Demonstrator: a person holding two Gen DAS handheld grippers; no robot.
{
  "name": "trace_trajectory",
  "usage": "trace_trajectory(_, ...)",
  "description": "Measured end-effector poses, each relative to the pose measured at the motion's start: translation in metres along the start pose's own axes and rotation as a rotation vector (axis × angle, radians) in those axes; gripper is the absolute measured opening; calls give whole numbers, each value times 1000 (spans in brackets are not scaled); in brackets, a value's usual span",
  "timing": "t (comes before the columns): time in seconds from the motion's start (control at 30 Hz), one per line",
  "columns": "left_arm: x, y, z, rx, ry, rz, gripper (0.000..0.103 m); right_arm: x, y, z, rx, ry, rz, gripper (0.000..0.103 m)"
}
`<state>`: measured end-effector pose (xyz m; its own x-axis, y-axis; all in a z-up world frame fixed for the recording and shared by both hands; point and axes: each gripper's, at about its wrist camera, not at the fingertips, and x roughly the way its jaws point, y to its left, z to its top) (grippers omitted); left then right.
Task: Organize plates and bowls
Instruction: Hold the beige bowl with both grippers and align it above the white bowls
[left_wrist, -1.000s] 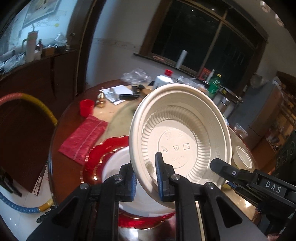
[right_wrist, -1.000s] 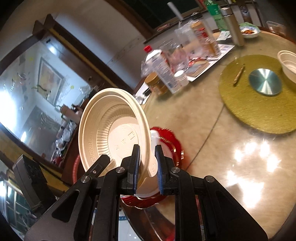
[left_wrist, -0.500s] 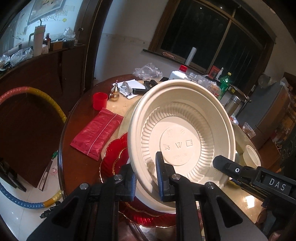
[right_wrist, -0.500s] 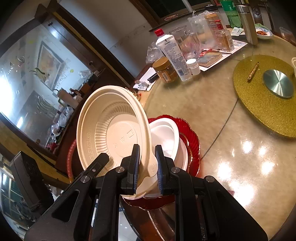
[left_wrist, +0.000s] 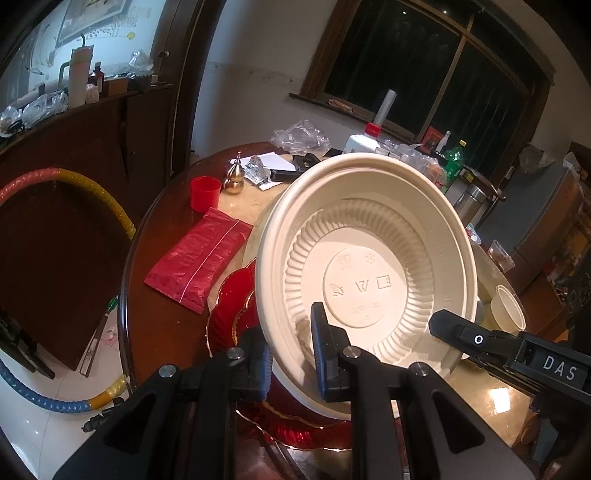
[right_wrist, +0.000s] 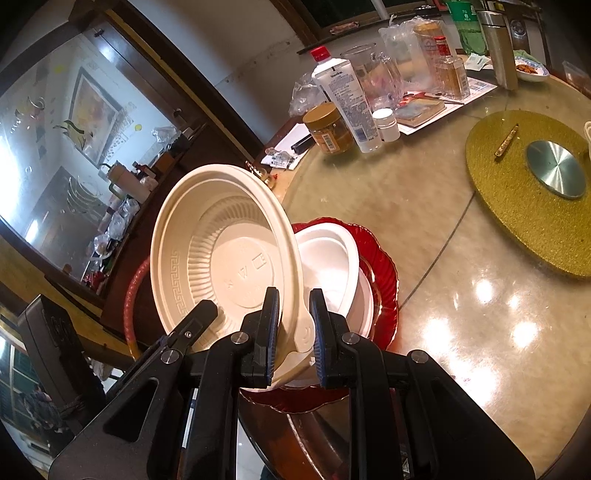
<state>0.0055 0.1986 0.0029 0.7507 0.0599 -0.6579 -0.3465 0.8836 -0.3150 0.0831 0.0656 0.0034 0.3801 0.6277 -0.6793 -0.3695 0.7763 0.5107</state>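
A large cream ribbed bowl (left_wrist: 369, 258) is held tilted on edge above the stack. My left gripper (left_wrist: 290, 349) is shut on its near rim, and my right gripper (right_wrist: 293, 328) is shut on the opposite rim of the same bowl (right_wrist: 221, 258). Below it a white bowl (right_wrist: 328, 254) sits in a white dish on a red scalloped plate (right_wrist: 384, 266). The red plate (left_wrist: 229, 314) also shows under the bowl in the left wrist view. A small cream bowl (left_wrist: 509, 306) stands at the far right.
A red packet (left_wrist: 199, 258), a red cup (left_wrist: 205, 192) and a brass gourd (left_wrist: 236, 177) lie left of the stack. Bottles and jars (right_wrist: 347, 107) crowd the table's back. A gold turntable mat (right_wrist: 532, 184) lies at right. The table edge (left_wrist: 127, 295) is near left.
Both grippers have carried the cream bowl lower and closer to the white bowl on the red plate. Both remain shut on it.
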Motion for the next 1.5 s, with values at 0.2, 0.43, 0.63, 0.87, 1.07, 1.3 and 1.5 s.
trace_trajectory(0.2, 5, 2, -3, -2, 16, 5, 18, 4, 2, -2, -4, 16, -11, 16)
trace_trajectory(0.43, 4, 2, -2, 1, 13, 5, 18, 5, 4, -1, -7, 20, -20, 16)
trace_trajectory(0.63, 8, 3, -3, 0, 20, 10, 18, 6, 4, -2, 1, 25, -18, 16)
trace_trajectory(0.87, 12, 4, -3, -1, 35, 14, 18, 8, 1, -4, 16, 37, -15, 16)
trace_trajectory(1.07, 13, 4, -3, -1, 40, 15, 18, 8, 2, -5, 26, 43, -10, 16)
trace_trajectory(1.3, 13, 2, -2, 18, 36, 18, 18, 8, -3, -4, 54, 56, 1, 18)
trace_trajectory(1.5, 11, 0, -1, 26, 30, 18, 18, 5, -4, -3, 63, 52, 11, 19)
